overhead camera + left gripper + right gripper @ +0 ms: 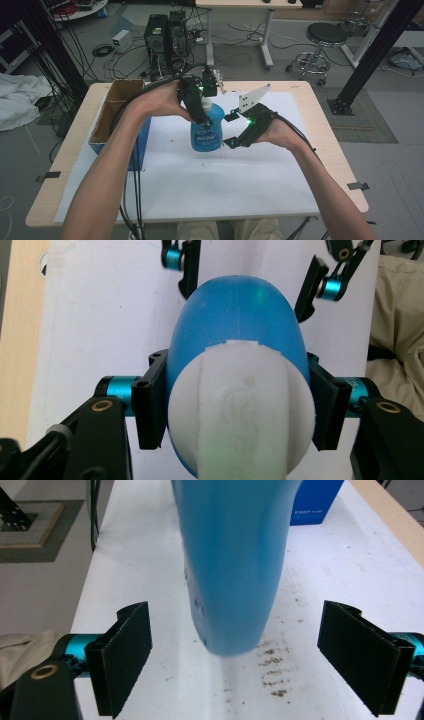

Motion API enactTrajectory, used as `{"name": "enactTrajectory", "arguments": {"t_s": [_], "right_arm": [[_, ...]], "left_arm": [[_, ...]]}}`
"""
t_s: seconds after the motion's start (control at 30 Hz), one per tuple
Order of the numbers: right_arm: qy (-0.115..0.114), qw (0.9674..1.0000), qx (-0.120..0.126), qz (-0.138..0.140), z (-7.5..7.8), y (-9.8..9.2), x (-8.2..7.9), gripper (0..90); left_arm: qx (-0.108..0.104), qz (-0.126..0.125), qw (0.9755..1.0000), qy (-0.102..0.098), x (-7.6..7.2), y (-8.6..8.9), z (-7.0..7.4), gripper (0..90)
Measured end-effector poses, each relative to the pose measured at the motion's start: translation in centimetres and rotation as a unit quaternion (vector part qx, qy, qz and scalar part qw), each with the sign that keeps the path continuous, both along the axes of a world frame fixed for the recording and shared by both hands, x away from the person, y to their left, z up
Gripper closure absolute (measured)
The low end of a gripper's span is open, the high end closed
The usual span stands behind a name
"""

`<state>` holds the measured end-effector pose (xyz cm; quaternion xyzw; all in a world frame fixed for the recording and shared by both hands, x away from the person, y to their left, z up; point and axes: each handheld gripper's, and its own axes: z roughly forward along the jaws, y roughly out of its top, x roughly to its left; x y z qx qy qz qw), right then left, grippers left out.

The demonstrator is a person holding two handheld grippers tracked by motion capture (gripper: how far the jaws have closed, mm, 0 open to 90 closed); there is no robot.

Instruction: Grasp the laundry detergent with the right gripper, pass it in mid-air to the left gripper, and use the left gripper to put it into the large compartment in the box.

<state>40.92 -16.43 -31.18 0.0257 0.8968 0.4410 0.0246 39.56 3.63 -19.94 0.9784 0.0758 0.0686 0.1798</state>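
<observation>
Blue bottle [205, 131] held upright just above the white sheet [200, 185] on the bench [65, 165], clamped near its white cap [240, 410] by the left gripper [199, 102], fingers [150, 405] pressing both sides. Right gripper [231, 131] beside it, fingers [122, 652] spread wide, clear of the bottle's base between them. Seen from above: cardboard box [112, 107] at left. Seen past the right gripper: dirty marks [272, 672] beneath the bottle.

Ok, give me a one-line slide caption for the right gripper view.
Right gripper open, its jaws standing clear on either side of the blue bottle above the white table cover.
</observation>
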Motion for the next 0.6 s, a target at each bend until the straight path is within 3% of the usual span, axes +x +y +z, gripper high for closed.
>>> {"name": "enactTrajectory", "arguments": {"t_s": [0.43,0.53,0.6], "right_arm": [[-0.027,0.9975,-0.062,-0.022,1.5,-2.3,-0.9,13.4],[-0.033,0.9952,-0.085,-0.035,1.8,-3.1,-1.0,13.4],[-0.045,0.9918,-0.110,-0.047,1.9,-3.6,-1.2,13.4]], "left_arm": [[0.008,0.063,0.9980,-0.004,1.3,4.5,4.5,38.3],[0.009,0.080,0.9967,-0.007,1.5,5.9,5.5,38.2],[0.007,0.092,0.9957,-0.012,1.6,6.9,6.2,38.3]]}}
